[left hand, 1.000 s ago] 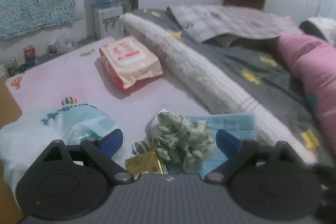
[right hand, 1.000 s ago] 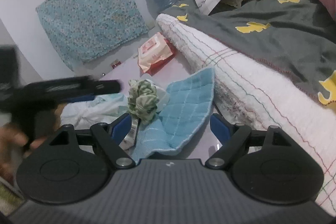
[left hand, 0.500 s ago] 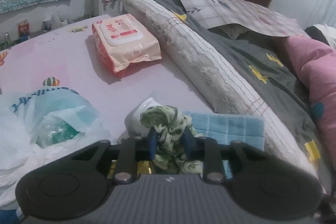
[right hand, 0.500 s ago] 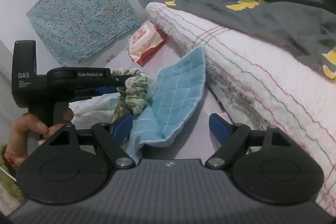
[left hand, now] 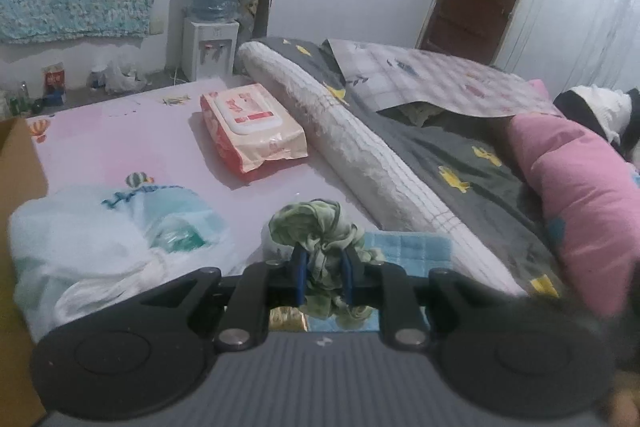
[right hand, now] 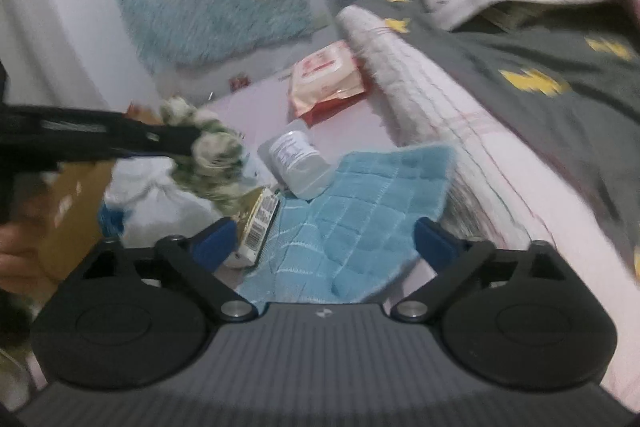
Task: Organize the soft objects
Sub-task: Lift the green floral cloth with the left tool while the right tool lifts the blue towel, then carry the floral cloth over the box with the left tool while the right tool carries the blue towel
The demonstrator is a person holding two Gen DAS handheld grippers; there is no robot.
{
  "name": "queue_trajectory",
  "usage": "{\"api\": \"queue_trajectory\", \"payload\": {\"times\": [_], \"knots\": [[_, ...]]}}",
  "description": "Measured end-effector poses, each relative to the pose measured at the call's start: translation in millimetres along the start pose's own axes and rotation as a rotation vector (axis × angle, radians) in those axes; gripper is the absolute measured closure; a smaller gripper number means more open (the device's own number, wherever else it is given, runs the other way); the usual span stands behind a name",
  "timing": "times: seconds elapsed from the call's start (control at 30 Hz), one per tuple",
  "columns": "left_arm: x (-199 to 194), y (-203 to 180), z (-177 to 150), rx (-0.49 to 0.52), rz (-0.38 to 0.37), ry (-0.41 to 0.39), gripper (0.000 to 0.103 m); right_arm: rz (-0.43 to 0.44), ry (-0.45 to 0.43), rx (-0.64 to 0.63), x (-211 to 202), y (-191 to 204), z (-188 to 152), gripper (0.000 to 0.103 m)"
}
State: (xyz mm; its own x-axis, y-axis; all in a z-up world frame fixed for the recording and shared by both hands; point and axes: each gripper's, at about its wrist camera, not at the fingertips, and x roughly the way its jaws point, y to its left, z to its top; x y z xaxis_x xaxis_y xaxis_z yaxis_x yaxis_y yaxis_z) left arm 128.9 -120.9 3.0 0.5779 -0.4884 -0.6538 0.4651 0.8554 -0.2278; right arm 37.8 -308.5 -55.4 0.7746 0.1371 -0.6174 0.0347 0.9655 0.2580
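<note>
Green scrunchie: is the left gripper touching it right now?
Touching. Left wrist view shows the left gripper shut on the green scrunchie, fabric bunched between both blue pads.

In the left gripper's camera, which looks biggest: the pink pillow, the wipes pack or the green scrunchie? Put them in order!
1. pink pillow
2. wipes pack
3. green scrunchie

The scrunchie sits closest to the camera, clamped in the left gripper, so it is truly even smaller than it looks.

The left claw (left hand: 323,277) pinches a green scrunchie (left hand: 316,231) above the pink bed (left hand: 132,143), beside a blue cloth (left hand: 408,249).
</note>
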Motion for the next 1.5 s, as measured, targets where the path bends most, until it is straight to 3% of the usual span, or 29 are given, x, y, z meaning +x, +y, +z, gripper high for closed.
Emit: {"api": "queue_trajectory", "payload": {"times": [0.23,0.33,0.5,0.57,0.67,0.7,0.8,0.83,0.93,1.17,1.33,1.5], "knots": [[-46.3,24.7,-22.2,-0.06,0.005,-0.046,0.085,-0.063,0.21,-0.284,60.9,13.0,1.8,0.001],[-60.2,33.8,-33.4,-0.075,0.016,-0.058,0.085,-0.128,0.236,-0.427,67.7,22.0,-8.6,0.001],[-70.9,49.5,-52.6,-0.134,0.008,-0.056,0.085,-0.165,0.318,-0.396,65.4,23.0,-4.2,0.002],[-73.1,54.3,-59.3,-0.151,0.001,-0.054,0.085,-0.177,0.336,-0.385,62.8,22.2,-2.3,0.009],[-78.2,60.4,-66.4,-0.168,-0.004,-0.066,0.085,-0.231,0.343,-0.363,57.2,20.2,4.0,0.041],[-78.9,62.2,-67.5,-0.172,-0.005,-0.07,0.085,-0.255,0.341,-0.358,53.1,20.0,8.0,0.058],[-81.7,68.6,-69.9,-0.193,-0.008,-0.085,0.085,-0.267,0.348,-0.341,45.3,17.7,12.6,0.076],[-82.7,70.2,-70.5,-0.199,-0.008,-0.09,0.085,-0.27,0.345,-0.339,43.6,17.8,13.1,0.083],[-87.5,74.8,-72.9,-0.209,-0.004,-0.106,0.085,-0.23,0.307,-0.259,30.0,16.9,18.5,0.089],[-108.2,84.4,-73.8,-0.228,0.004,-0.158,0.085,-0.067,0.104,-0.031,-42.5,17.8,44.6,0.09],[-128.8,89.3,-66.4,-0.243,0.004,-0.209,0.085,0.025,-0.015,0.02,-88.0,28.1,59.0,0.09],[-160.9,103.2,-55.1,-0.257,0.042,-0.287,0.085,0.155,-0.074,0.013,-99.3,55.9,74.3,0.09]]}}
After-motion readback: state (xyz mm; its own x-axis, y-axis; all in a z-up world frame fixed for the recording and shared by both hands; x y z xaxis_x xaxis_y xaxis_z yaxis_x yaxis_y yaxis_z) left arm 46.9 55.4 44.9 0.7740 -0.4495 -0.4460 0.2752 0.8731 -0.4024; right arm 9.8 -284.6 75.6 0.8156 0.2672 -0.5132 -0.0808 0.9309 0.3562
